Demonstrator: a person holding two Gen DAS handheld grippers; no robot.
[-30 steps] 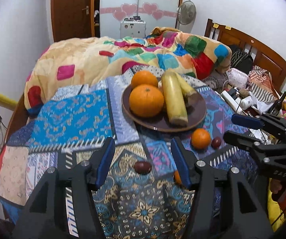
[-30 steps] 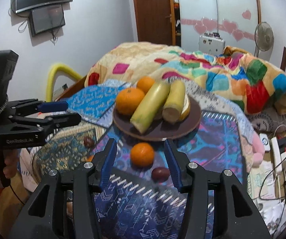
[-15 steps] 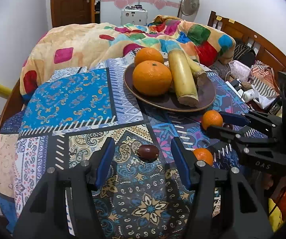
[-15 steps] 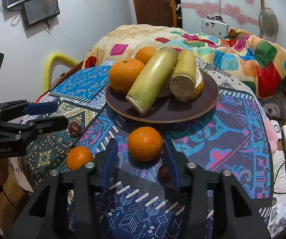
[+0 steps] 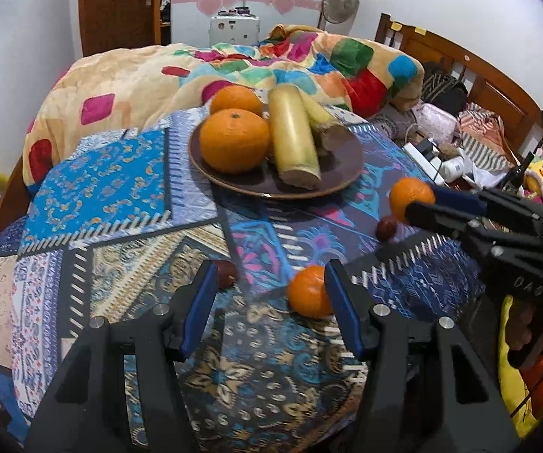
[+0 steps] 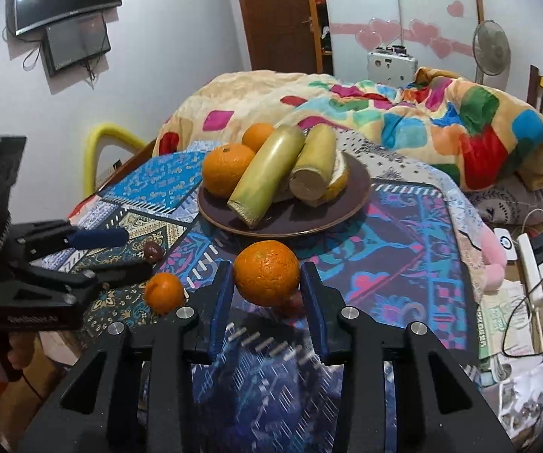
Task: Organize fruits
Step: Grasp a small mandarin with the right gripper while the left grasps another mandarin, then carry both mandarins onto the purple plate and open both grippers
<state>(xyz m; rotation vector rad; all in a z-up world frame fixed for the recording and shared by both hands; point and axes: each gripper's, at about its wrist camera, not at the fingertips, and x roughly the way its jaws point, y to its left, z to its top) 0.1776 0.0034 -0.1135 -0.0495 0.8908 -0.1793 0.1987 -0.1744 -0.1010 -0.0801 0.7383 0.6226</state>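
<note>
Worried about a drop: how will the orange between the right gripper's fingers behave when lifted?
The orange is round, so it would probably roll if released. Its dimpled peel likely grips well. The right gripper is closing on its widest part, which looks secure.

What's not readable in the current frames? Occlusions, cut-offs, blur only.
- Small dark red fruit, right wrist view: mostly hidden behind the large orange between the closing jaws of the right gripper.
- Second dark red fruit, left wrist view: partly covered by a finger of the left gripper.
- Pale fruit on the brown plate, right wrist view: hidden behind the yellow-green cut stalks; type unclear.
- Patterned cloth near the right gripper: motion-blurred.
</note>
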